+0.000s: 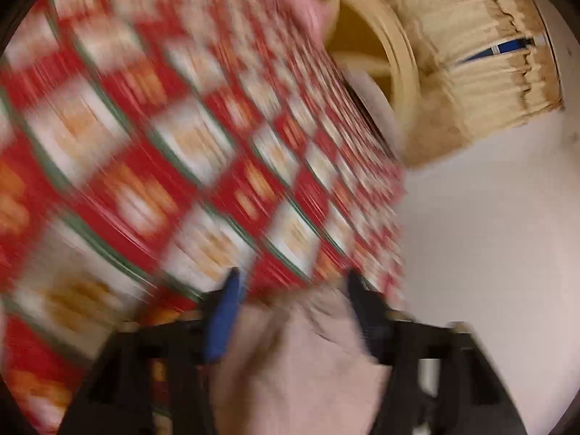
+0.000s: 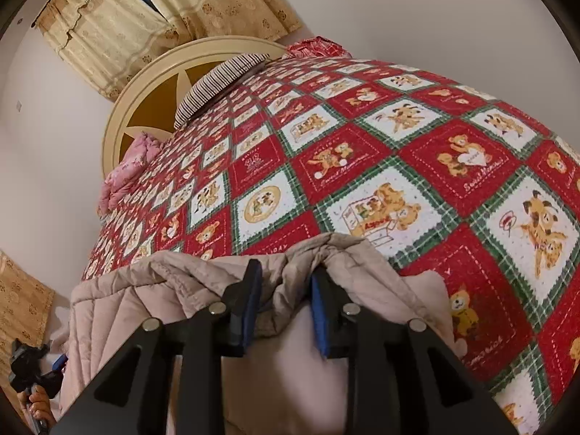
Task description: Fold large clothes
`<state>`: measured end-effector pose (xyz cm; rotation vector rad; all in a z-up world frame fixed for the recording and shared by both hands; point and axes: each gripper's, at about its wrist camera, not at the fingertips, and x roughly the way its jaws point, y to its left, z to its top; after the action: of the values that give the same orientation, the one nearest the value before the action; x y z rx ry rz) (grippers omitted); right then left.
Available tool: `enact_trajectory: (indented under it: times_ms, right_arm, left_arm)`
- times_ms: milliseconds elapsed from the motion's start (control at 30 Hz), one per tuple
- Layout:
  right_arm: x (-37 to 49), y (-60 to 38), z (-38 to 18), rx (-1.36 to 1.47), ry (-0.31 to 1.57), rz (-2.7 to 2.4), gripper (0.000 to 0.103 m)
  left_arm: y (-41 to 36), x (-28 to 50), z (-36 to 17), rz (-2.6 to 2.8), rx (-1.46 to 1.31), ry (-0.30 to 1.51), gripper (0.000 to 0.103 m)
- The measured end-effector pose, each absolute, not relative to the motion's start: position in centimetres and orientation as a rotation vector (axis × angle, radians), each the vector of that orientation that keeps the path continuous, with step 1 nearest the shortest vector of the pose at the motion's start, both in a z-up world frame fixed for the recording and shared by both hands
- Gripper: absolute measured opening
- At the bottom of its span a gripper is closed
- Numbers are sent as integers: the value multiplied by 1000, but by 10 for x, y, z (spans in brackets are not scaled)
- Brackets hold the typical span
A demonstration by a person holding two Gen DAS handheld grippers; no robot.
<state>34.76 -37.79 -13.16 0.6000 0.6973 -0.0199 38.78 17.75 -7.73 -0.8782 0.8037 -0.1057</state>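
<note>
At the far left, the left gripper holds the edge of the beige quilted jacket; its fingers look apart with cloth between them, but that view is very blurred, so I cannot tell if they clamp. The jacket lies on the near end of the bed, over the red patchwork bedspread. More to the right, the right gripper has its blue pads apart, and a fold of the jacket rises between them. Behind stand a round cream headboard and curtains.
</note>
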Motion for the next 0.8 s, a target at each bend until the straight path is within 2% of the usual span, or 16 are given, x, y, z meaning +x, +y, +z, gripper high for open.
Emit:
enact_trajectory:
  times_ms: [67, 167, 233, 267, 300, 333, 367, 400, 467, 533, 667, 800]
  right_arm:
    - [351, -380, -133, 628, 706, -8, 31]
    - [353, -387, -119, 699, 718, 40, 41]
    - [329, -397, -92, 754, 610, 75, 60]
    - [316, -400, -79, 757, 556, 78, 79]
    - [295, -401, -60, 735, 487, 65, 84]
    - [280, -398, -45, 695, 451, 53, 84]
    - [269, -393, -34, 648, 443, 53, 77]
    - [258, -384, -21, 574, 451, 82, 58]
    - [250, -358, -9, 442, 498, 137, 41]
    - [244, -323, -9, 302, 543, 168, 38]
    - [243, -268, -37, 198, 593, 253, 38]
    - [270, -239, -79, 198, 660, 235, 37]
  left_arm:
    - [174, 374, -54, -62, -780, 773, 74]
    - [136, 358, -26, -105, -548, 772, 74]
    - [101, 343, -12, -139, -398, 749, 74]
    - [82, 336, -7, -170, -341, 732, 74]
    - [68, 332, -7, -199, -308, 723, 74]
    - [49, 325, -6, -238, -274, 714, 74]
    - [29, 321, -7, -279, -245, 708, 74]
    - [6, 320, -9, -315, -215, 705, 74]
    - [-32, 321, -16, -362, -152, 715, 74]
    - [-71, 324, -23, -401, -97, 727, 74]
    - [-123, 333, -41, -378, 10, 696, 74]
    - [-128, 356, -78, -265, 55, 753, 74]
